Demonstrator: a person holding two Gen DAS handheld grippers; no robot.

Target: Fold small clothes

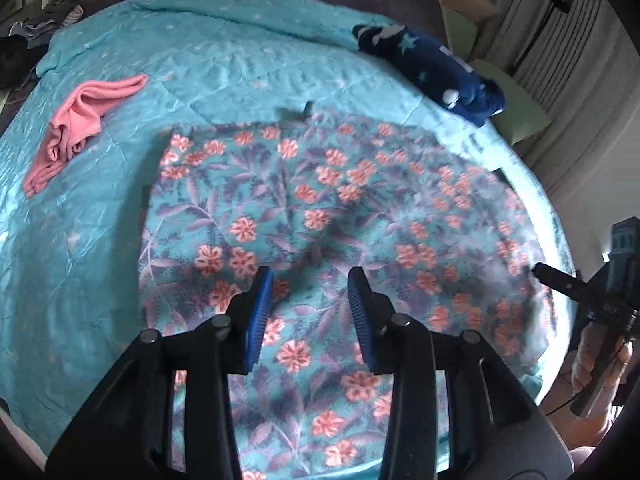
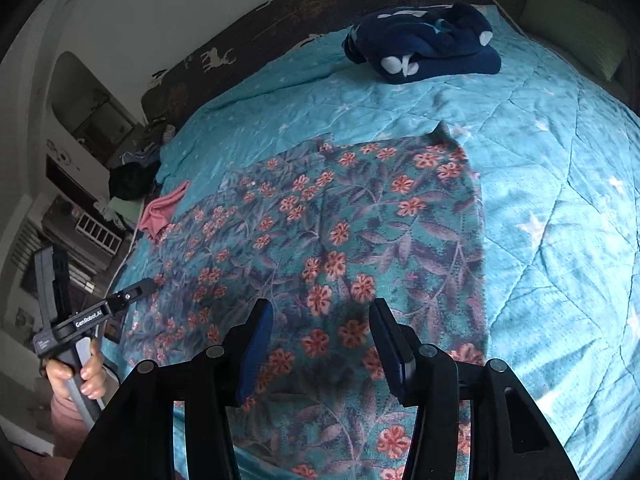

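Left gripper: the black two-finger left gripper [image 1: 310, 280] with blue ribbed pads hangs right over the near part of the floral cloth, fingers spread apart, nothing between them. It also shows at the left of the right wrist view [image 2: 132, 294], gripped by a bare hand [image 2: 78, 376].

Right gripper: the black right gripper [image 2: 320, 312] with dark blue pads sits over the near stretch of the same cloth, fingers wide apart and empty. It peeks in at the right edge of the left wrist view [image 1: 560, 280]; its tips are cut off there.

Floral cloth: the teal garment printed with coral flowers and purple leaves [image 1: 320, 208] [image 2: 340, 248] lies spread flat on the near middle of the bed, running up to the near edge. Which garment it is, I cannot tell.

Bed cover: the turquoise quilted cover with pale stars [image 1: 80, 240] [image 2: 560, 200] carries everything.

Pink piece: a small crumpled pink ribbed garment [image 1: 76, 128] [image 2: 162, 208] lies near the left edge of the bed, apart from the floral cloth.

Navy piece: a bunched dark blue fleece garment with white stars [image 1: 436, 68] [image 2: 424, 44] sits toward the far right corner, well apart from the others.

Far end: a dark blanket with white deer [image 2: 216, 58] runs along the far edge.
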